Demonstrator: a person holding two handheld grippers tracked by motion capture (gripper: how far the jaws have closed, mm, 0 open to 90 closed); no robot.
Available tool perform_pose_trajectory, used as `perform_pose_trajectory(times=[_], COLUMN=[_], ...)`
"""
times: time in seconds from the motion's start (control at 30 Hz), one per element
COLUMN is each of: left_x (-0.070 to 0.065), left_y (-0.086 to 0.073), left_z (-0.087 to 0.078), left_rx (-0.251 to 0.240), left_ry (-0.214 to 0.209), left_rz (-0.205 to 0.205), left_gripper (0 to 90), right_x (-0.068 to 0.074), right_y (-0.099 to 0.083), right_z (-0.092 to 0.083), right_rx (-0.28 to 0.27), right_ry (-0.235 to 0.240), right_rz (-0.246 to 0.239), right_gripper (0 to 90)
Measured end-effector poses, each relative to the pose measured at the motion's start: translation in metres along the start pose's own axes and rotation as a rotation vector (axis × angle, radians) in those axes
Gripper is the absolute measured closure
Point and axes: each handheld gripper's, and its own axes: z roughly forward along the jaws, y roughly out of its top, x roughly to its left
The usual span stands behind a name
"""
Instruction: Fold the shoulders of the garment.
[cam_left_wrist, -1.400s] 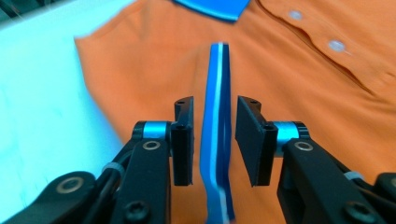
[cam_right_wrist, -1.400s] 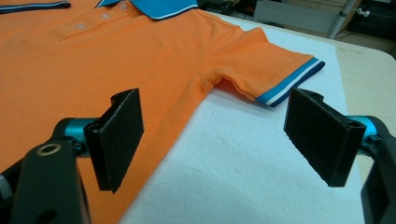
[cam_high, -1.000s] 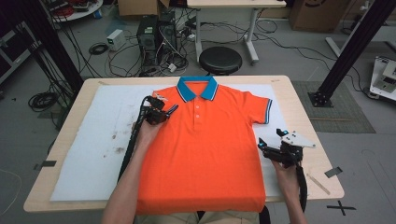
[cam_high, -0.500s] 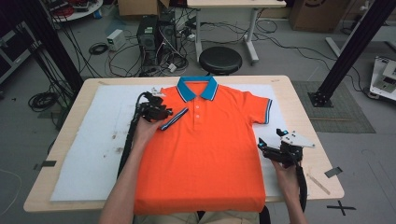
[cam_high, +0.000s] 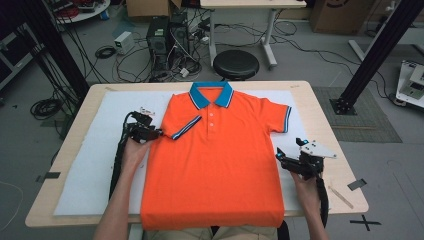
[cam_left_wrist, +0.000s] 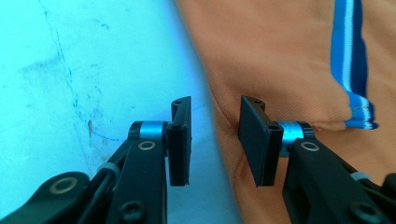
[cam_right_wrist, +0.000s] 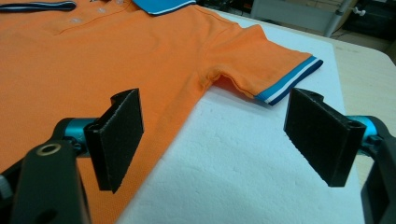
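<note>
An orange polo shirt (cam_high: 220, 170) with a blue collar (cam_high: 211, 93) lies flat on a white foam mat (cam_high: 95, 170). Its left sleeve is folded in over the chest, with the striped cuff (cam_high: 186, 127) (cam_left_wrist: 351, 60) lying slantwise. My left gripper (cam_high: 159, 134) (cam_left_wrist: 215, 140) sits at the shirt's left edge. Its jaws have just been opening and nothing is between them. My right gripper (cam_high: 280, 155) (cam_right_wrist: 219, 140) hovers wide open over the mat (cam_right_wrist: 243, 163) beside the shirt's right edge, below the spread right sleeve (cam_right_wrist: 266, 60).
The mat covers most of a wooden table (cam_high: 340, 145). A strip of tape (cam_high: 357, 184) lies near its right corner. Behind the table stand a black stool (cam_high: 236, 64), a computer tower (cam_high: 165, 40) and floor cables. A black frame post (cam_high: 375, 55) rises at right.
The left sleeve was carried in over the chest and now lies there folded. My left gripper let go of it, opened, and drew back left to the shirt's edge. The right gripper stayed put.
</note>
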Motion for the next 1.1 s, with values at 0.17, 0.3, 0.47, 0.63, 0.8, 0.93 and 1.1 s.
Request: perform_pose_trajectory(times=[0.17,0.3,0.47,0.63,0.8,0.93,1.1], left_x=[0.01,0.017,0.01,0.001,0.009,0.013,0.017], left_y=[-0.001,-0.003,0.0,0.001,-0.001,-0.002,-0.013], left_z=[-0.002,-0.007,-0.006,0.004,0.0,-0.011,-0.039], left_rx=[0.034,0.008,-0.063,-0.005,0.0,-0.066,-0.216], left_ry=[0.127,0.098,-0.028,-0.004,0.023,-0.027,-0.049], left_rz=[-0.011,-0.045,-0.035,-0.004,-0.023,-0.038,-0.031], left_gripper=[66.9,62.0,59.1,60.1,58.5,51.6,44.1], right_x=[0.0,-0.001,-0.001,-0.001,-0.001,-0.001,-0.003], right_y=[0.0,0.0,0.0,0.0,0.0,0.0,-0.001], right_z=[0.0,-0.001,0.0,0.0,-0.001,-0.001,-0.002], right_rx=[0.0,0.001,0.003,-0.004,-0.001,-0.003,-0.013], right_ry=[0.0,-0.004,-0.003,-0.006,-0.007,-0.004,-0.004], right_rz=[-0.005,-0.008,-0.003,-0.015,-0.008,-0.002,0.008], right_gripper=[20.4,20.4,20.5,20.5,20.5,20.4,20.4])
